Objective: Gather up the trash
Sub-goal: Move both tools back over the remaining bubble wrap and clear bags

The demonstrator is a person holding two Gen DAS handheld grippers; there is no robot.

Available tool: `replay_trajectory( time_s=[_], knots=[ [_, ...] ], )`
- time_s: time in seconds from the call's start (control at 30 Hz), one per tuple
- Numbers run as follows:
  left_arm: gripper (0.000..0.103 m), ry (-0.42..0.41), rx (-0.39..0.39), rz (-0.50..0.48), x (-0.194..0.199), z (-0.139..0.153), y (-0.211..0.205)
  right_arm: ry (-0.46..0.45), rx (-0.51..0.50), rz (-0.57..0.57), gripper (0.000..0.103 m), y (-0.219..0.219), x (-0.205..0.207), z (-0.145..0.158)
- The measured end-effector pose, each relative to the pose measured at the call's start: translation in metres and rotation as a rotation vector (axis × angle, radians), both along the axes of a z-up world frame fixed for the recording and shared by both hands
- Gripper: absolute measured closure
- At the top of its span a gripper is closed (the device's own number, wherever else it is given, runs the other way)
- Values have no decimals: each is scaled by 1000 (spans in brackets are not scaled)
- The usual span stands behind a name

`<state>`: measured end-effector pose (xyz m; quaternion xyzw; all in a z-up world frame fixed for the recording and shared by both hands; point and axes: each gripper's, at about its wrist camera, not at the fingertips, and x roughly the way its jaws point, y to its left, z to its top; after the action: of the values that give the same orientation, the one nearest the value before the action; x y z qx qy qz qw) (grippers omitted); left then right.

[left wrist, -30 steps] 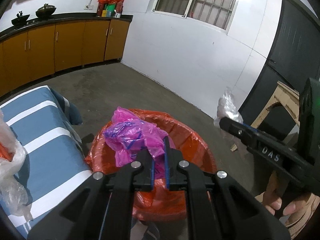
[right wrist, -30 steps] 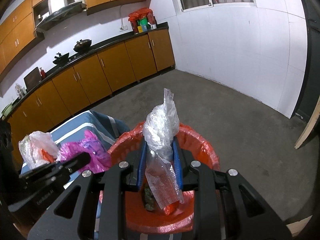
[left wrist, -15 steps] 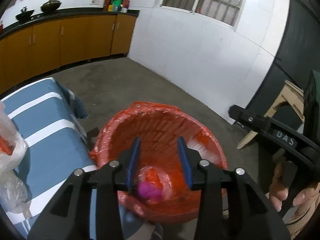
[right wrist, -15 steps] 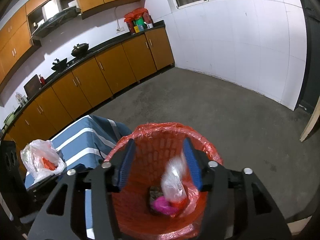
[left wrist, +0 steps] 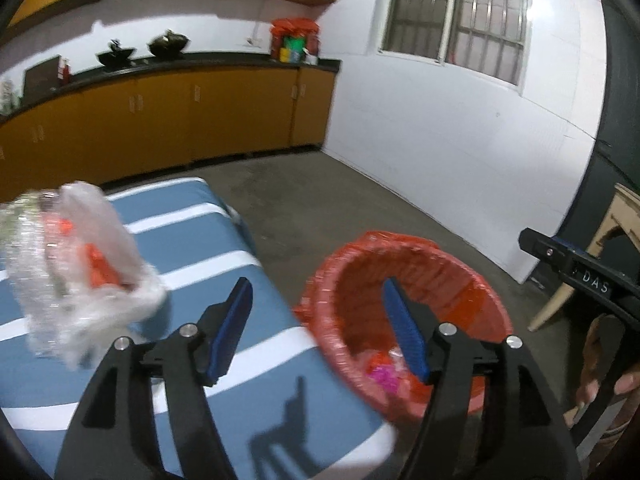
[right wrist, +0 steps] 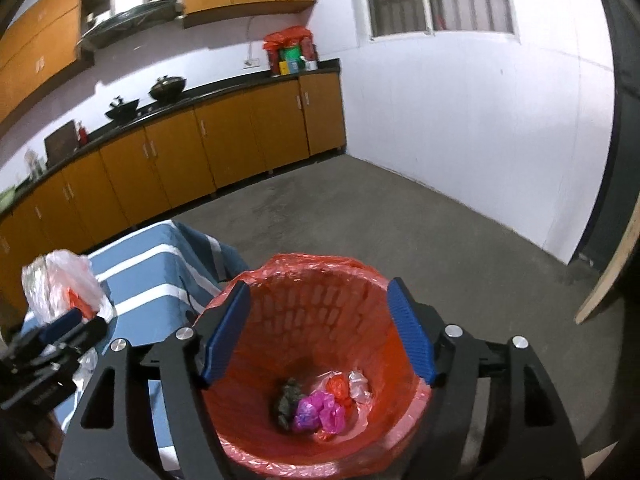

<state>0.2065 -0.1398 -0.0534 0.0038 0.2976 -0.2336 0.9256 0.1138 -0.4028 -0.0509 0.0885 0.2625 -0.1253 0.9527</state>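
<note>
Trash — pink bag (right wrist: 316,412) and clear bag (right wrist: 358,386) — now lies in the bin (right wrist: 320,280), no longer gripped. Left gripper (left wrist: 320,328) and right gripper (right wrist: 318,328) have just been opening, empty.

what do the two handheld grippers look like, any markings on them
Both are matte black frames with triangular cut-outs and round silver bolt heads. Each left gripper and right gripper finger carries a ribbed blue pad. Seen from the left wrist view, the right gripper's side bears white letters "DAS". No cables or sleeves show.
</note>
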Motion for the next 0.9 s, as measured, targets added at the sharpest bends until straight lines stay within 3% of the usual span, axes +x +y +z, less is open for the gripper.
replay_trajectory(
  time_s=[0.37, 0.67, 0.9],
  knots=[
    [31, -103, 37, 263, -22, 12, 96, -9, -29, 123, 33, 54, 17, 5],
    [30, -128, 65, 499, -31, 9, 183, 1, -51, 243, 40, 117, 38, 7],
    [30, -108, 59, 618, -39, 4, 236, 58, -26, 355, 47, 181, 72, -10]
  ],
)
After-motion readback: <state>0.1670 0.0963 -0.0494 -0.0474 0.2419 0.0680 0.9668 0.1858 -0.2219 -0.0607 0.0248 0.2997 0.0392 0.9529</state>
